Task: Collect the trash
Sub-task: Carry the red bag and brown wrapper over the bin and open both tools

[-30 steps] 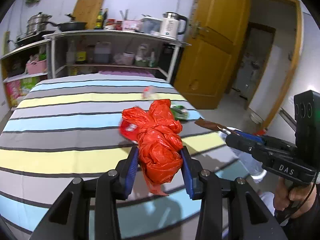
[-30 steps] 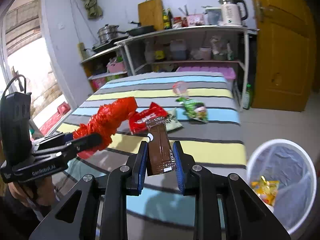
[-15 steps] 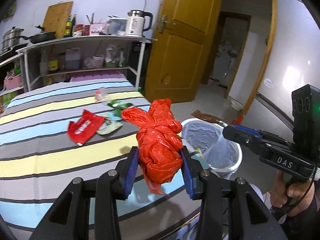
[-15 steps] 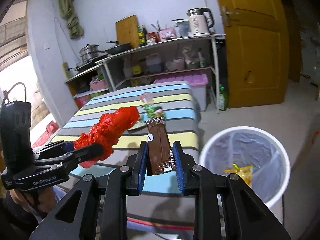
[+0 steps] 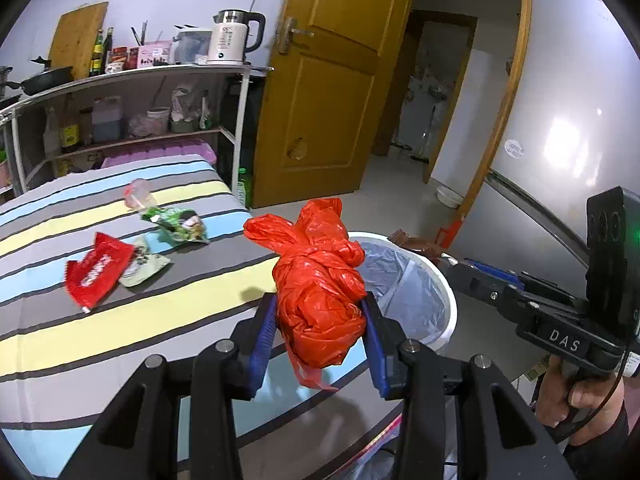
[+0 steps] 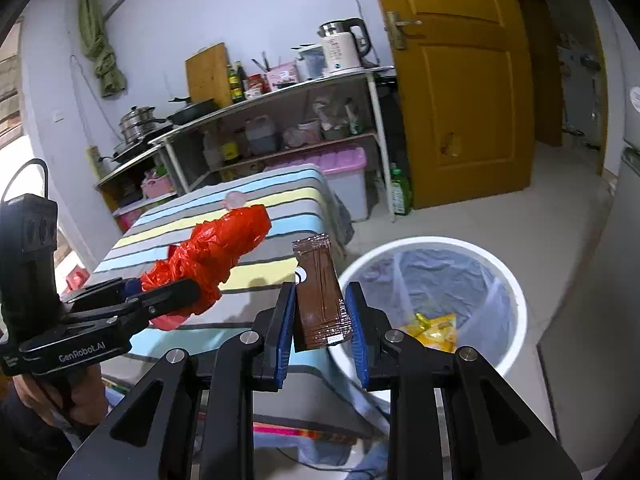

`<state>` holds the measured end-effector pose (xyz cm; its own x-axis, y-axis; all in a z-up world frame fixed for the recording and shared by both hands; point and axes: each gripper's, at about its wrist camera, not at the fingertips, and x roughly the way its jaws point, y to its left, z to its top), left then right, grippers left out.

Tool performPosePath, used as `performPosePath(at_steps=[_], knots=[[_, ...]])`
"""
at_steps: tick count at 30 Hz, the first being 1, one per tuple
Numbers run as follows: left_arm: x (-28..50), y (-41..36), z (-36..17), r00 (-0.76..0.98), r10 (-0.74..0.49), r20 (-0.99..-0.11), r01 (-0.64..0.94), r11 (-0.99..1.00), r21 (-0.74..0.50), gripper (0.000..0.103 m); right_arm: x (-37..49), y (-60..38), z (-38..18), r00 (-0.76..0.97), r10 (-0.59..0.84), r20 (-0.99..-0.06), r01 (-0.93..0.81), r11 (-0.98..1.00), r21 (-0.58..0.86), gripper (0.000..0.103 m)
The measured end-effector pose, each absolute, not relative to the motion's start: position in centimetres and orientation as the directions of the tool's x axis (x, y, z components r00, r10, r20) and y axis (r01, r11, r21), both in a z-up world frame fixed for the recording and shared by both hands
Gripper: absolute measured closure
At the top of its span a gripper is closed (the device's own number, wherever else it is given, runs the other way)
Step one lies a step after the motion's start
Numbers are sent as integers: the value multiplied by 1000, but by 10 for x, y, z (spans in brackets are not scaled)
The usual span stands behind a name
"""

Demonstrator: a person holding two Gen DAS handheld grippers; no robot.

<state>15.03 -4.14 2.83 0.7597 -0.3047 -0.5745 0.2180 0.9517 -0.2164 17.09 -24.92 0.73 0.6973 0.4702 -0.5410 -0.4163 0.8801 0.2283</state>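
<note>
My left gripper (image 5: 320, 316) is shut on a crumpled red plastic bag (image 5: 320, 280), held over the near corner of the striped bed beside the bin. A brown snack wrapper (image 6: 320, 300) stands upright between the pads of my right gripper (image 6: 320, 316), which is shut on it next to the bin's left rim. The white bin (image 6: 512, 284) with a clear liner stands on the floor and holds a yellow wrapper (image 6: 434, 326). The same bin (image 5: 444, 292) appears behind the red bag in the left wrist view. A red wrapper (image 5: 96, 272), a pale packet (image 5: 144, 268) and a green packet (image 5: 180, 228) lie on the bed.
The striped bed (image 5: 60, 340) fills the left. Behind it stands a metal shelf (image 5: 132, 80) with a kettle, bottles and pans. A yellow wooden door (image 5: 332, 80) is open at the back. A fridge (image 6: 624, 240) stands at the right edge. A hand (image 5: 588, 392) grips the right tool.
Both grippers swung right, off the middle of the bed toward the bin, each still gripping its item. The bin now sits close behind the red bag and beside the brown wrapper.
</note>
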Motion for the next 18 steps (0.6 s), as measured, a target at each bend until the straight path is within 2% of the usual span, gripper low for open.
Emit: performPosePath(at_steps=[18], knots=[[194, -95, 7, 700, -346, -624, 285, 937, -199, 60, 201, -291, -23, 706, 381, -598, -286, 925, 251, 77]])
